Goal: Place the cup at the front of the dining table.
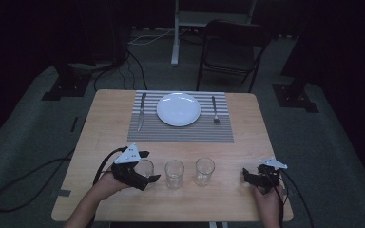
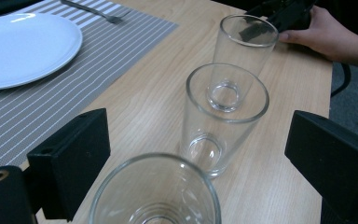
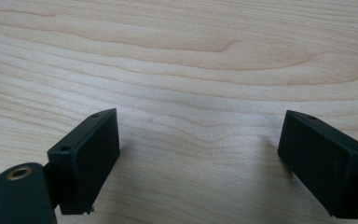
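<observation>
glasses (image 1: 175,174) x3 | plate (image 1: 178,109) x1 | knife (image 1: 141,111) x1 | fork (image 1: 215,109) x1

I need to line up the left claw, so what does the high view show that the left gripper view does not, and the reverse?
High view alone: the knife left of the white plate, and the chair behind the table. Left gripper view alone: the left claw, jaws open around the nearest glass. Shared: three glasses in a row, plate, fork, striped placemat.
</observation>
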### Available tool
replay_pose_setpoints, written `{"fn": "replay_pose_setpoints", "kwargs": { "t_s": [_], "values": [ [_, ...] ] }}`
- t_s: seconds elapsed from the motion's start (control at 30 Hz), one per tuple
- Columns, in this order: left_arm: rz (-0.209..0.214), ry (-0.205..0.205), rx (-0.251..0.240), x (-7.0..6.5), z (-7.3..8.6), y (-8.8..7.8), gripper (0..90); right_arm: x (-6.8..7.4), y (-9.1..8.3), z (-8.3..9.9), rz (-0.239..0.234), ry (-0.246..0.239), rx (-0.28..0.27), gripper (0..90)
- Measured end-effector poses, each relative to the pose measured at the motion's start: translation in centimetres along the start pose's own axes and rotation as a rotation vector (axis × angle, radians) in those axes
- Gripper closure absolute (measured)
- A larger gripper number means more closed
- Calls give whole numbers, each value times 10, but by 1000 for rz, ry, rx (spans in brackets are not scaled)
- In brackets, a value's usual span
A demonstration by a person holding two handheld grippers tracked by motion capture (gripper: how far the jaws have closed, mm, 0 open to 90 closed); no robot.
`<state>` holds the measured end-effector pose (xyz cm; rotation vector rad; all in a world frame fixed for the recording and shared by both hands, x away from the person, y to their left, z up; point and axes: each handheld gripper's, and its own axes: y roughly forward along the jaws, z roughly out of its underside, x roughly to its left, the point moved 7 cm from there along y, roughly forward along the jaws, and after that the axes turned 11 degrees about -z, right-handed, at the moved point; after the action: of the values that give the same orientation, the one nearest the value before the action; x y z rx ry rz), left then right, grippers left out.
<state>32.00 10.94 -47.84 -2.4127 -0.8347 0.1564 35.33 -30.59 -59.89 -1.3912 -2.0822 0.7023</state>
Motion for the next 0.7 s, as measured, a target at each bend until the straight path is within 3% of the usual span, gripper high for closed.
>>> {"fn": "replay_pose_setpoints", "kwargs": {
  "t_s": [0.37, 0.63, 0.7],
  "values": [
    [37, 32, 11, -16, -20, 18, 71, 0, 0, 0, 0, 0, 0, 123],
    [48, 73, 48, -31, -30, 35, 71, 0, 0, 0, 0, 0, 0, 123],
    [69, 76, 47, -34, -35, 37, 71, 0, 0, 0, 0, 0, 0, 123]
  ]
}}
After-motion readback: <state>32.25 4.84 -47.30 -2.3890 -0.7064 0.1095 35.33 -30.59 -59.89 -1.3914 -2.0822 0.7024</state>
